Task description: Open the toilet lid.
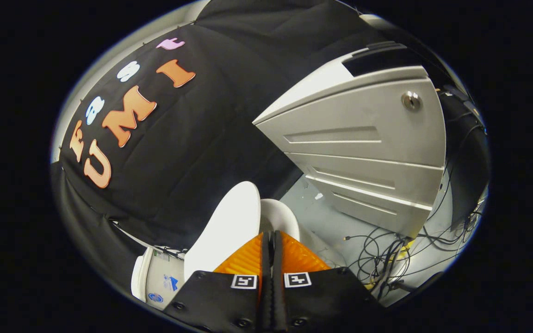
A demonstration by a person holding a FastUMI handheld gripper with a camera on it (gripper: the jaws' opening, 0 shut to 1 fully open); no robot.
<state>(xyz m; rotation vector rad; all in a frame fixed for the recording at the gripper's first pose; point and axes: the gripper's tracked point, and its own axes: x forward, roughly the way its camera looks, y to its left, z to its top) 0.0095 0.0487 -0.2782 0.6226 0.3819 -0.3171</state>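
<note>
tongs (270, 238) closing together, gripping nothing | toilet lid (222, 231) standing raised just ahead, prob. for bowl access | cabinet (363, 148) sitting beyond

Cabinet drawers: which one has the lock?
The top drawer of the grey cabinet, with a round keyhole near its corner; the lower drawers have none. Gripper fingers are closed together.

Lab booth: drawer cabinet (368, 152), loose cables (387, 252).
</note>
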